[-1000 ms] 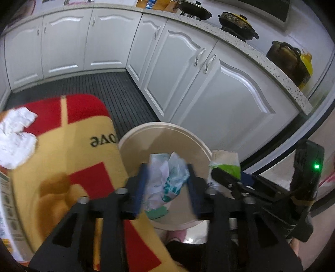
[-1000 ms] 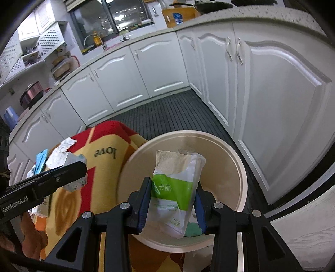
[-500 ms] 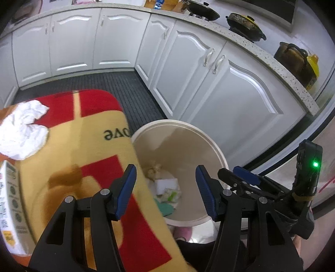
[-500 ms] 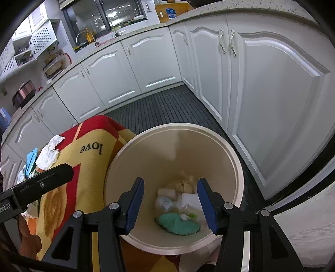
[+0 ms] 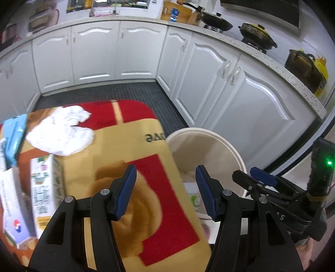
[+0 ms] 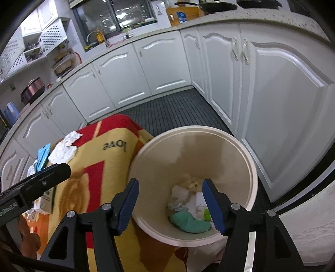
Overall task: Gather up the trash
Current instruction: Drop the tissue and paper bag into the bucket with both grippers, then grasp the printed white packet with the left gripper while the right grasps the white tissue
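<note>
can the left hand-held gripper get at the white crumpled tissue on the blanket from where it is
Probably yes. The left hand-held gripper is open and empty, and the crumpled tissue lies exposed on the blanket ahead to its left, with nothing covering it.

Both views are evenly lit from overhead, bright but slightly cool. Glossy white cabinet doors (image 6: 278, 87) carry soft streaks of glare. Ceiling lights reflect in the dark window (image 6: 123, 14). Fisheye distortion bows the worktop edge (image 5: 261, 52) and blackens the corners. Motion blur smears the carton (image 5: 45, 188) and blanket (image 5: 134, 146) in the left view.
</note>
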The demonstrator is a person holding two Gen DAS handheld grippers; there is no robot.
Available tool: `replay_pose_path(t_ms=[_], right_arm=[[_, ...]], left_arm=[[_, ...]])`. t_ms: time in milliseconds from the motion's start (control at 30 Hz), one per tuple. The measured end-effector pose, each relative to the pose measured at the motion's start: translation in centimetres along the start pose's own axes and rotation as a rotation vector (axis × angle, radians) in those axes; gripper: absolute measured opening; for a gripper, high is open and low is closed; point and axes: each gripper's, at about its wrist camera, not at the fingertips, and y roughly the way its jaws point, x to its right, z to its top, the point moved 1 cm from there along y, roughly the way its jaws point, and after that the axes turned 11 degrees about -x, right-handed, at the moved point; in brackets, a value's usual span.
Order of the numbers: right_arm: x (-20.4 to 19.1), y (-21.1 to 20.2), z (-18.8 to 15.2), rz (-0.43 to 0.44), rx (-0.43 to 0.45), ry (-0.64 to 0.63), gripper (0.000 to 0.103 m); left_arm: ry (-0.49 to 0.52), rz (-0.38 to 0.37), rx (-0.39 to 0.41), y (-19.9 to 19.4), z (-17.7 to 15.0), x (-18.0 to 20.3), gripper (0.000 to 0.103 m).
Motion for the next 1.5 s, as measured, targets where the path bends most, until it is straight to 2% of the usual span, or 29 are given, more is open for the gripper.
replay_pose_path(t_ms=[267, 667, 1267, 1433, 1500], right_arm=[[-3.5, -0.3, 0.0, 0.032, 0.009, -0.044, 0.061], [-8.9, -0.6, 0.0, 0.075, 0.021, -0.125, 0.066], [-16.8, 1.1, 0.4, 0.136, -0.004, -0.255, 0.07], [-19.2, 2.0, 0.8, 0.143, -0.014, -0.305, 0.074], [-20.3, 2.6, 1.3, 0.142, -0.014, -0.334, 0.074]], left_arm=[[-0.021, 0.077, 0.043, -2.3, -1.0, -2.5, 0.057], [-0.094, 0.138, 0.094, -5.9, -2.4, -7.3, 0.057], [-0.252, 0.268, 0.14, -10.5, -5.5, -17.5, 0.057], [-0.292, 0.252, 0.123, -11.0, -6.2, -20.7, 0.058], [-0.314, 0.223, 0.112, -11.1, -6.5, -22.2, 0.064]])
